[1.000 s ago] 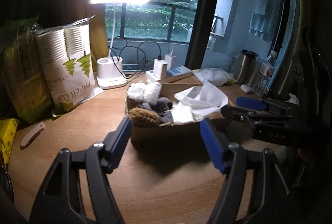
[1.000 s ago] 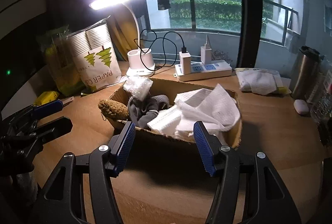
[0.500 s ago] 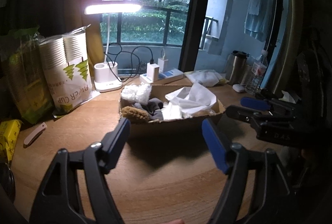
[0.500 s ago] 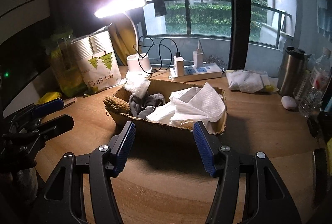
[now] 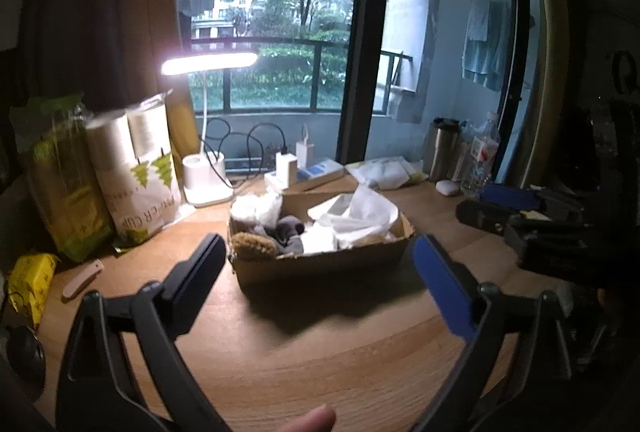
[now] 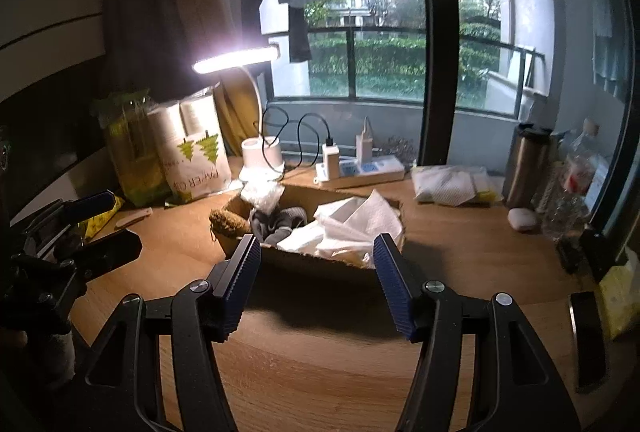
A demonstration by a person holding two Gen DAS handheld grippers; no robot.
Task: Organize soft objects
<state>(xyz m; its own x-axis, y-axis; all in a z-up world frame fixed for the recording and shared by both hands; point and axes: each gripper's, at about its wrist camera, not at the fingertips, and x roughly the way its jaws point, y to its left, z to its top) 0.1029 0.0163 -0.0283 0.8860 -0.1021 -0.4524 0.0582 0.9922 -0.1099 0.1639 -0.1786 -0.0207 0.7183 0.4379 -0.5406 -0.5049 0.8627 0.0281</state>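
Left gripper [image 5: 318,266]: jaws wide apart, gripping nothing, held above the table [image 5: 320,360] and framing the box [image 5: 320,260] at 12 o'clock. Right gripper [image 6: 316,272]: jaws likewise spread and empty, the box [image 6: 320,260] between and beyond its fingertips. The cardboard box stands on the table and holds the soft objects: white tissue [image 6: 352,224] piled at its right side, a grey cloth [image 6: 280,224] at centre, a brown fuzzy item [image 6: 226,222] at its left end, and a white crinkled bundle [image 6: 262,193] at the far left corner. In the left view the right gripper appears at 3 o'clock; in the right view the left gripper [image 6: 98,232] appears at 9 o'clock. Beyond the box, at 12 o'clock: a power strip [image 6: 360,169] with plugged chargers and a lit lamp [image 6: 236,59]. At 10 o'clock: a paper-cup pack [image 6: 194,155]. At 2 o'clock: a folded white cloth [image 6: 448,183] and a steel flask [image 6: 526,163].
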